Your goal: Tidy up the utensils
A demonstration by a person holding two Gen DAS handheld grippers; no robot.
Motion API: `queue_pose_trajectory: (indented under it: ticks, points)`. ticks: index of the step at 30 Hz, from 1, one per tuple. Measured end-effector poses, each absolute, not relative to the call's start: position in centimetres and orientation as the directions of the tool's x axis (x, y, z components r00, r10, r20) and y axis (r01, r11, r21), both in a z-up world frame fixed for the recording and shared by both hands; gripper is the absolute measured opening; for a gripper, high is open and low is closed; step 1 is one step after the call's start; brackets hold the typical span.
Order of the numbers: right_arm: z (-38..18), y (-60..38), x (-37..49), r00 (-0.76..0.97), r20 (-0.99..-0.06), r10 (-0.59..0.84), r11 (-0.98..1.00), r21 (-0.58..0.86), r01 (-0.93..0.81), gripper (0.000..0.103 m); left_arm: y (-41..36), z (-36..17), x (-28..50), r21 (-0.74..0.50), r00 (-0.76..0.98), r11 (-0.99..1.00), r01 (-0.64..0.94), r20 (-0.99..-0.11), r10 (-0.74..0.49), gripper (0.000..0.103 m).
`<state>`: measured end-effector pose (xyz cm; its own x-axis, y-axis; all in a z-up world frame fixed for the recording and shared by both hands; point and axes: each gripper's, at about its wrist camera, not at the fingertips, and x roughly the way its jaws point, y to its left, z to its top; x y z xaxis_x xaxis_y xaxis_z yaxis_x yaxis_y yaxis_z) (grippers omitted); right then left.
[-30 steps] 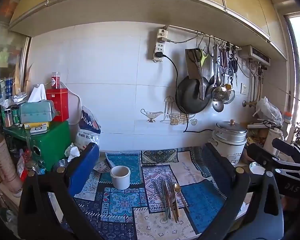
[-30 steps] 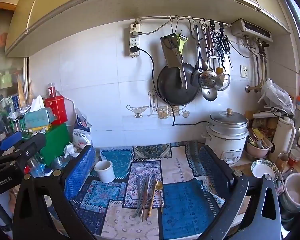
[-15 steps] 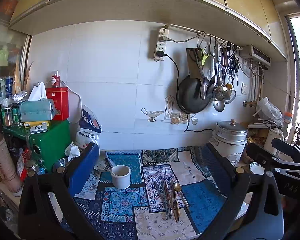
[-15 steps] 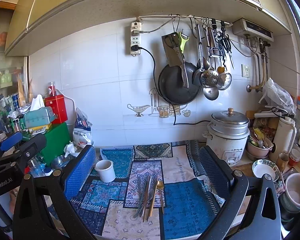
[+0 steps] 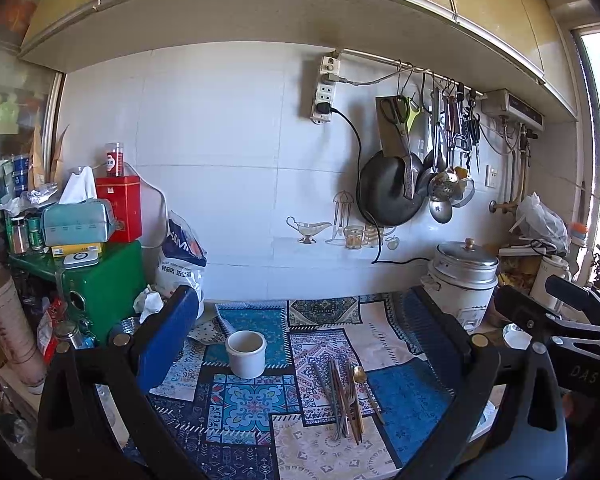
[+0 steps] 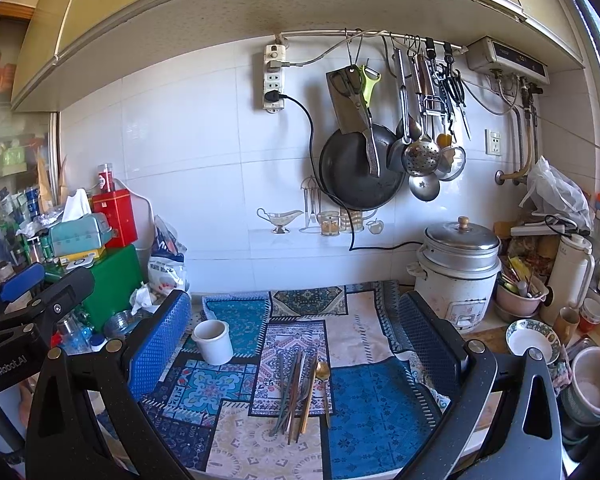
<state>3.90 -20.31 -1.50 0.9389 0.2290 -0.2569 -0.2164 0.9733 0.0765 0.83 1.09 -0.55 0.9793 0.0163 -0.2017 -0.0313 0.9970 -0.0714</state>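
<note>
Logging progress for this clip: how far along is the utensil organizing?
Nothing looks done: the utensils lie loose on the patterned cloth, the white cup looks empty. Nothing is in hand; the left gripper and right gripper are open. All sorting is left.

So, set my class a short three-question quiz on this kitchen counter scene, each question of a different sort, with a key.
1. True or false: the white cup already holds utensils.
2. Multiple choice: the pile of utensils lies (A) on the patterned cloth, (B) in the rice cooker, (C) in the bowl.
3. Fill in: the left gripper and right gripper are both ____.

Key: 1 false; 2 A; 3 open.
</note>
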Motion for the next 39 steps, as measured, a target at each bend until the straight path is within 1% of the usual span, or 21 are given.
queue_pose_trajectory:
  ticks: [32,39]
  points:
    - [-1.9,-20.4,3.8,0.938,-0.259,0.229,0.973,0.082,-0.215,0.103,0.9,-0.7,1.1,-0.062,0.977,0.998,-0.032,-0.212,0.019,0.103]
    - [-2.4,-20.7,4.6,0.934,-0.277,0.228,0.974,0.080,-0.214,0.103,1.0,-1.0,1.8,-0.067,0.975,0.997,-0.034,-0.222,0.018,0.103]
